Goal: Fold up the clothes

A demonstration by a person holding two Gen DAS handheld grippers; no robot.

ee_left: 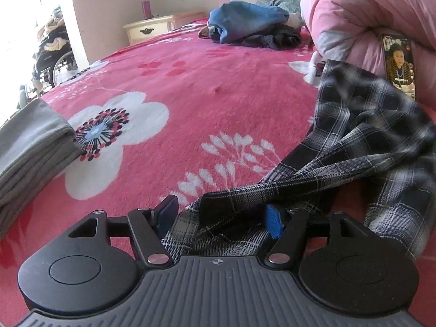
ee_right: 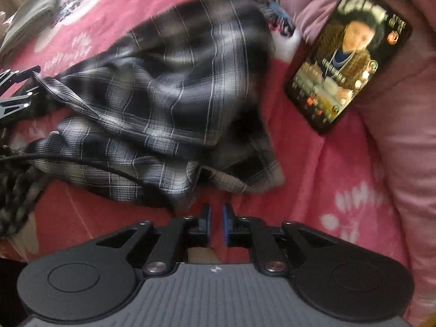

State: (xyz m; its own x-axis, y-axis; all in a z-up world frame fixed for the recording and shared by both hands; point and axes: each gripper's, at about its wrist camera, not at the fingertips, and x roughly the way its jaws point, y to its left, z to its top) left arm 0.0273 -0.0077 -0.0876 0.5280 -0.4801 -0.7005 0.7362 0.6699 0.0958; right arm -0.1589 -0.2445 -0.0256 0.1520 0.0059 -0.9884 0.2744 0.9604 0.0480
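Plaid garment (ee_left: 354,147) bunched between the left gripper (ee_left: 220,212) jaws, apart
Right gripper (ee_right: 216,224), nearly together and empty, should pinch a free hem and spread it flat on the bedspread (ee_left: 190,95)

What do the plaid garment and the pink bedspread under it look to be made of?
Plaid garment: thin woven cloth, probably cotton or a blend, matte; its check lines are crisp and it falls in soft, sharp-edged folds. Pink bedspread: plush fleece or similar pile fabric, likely synthetic; the surface looks fuzzy, with printed white flowers.
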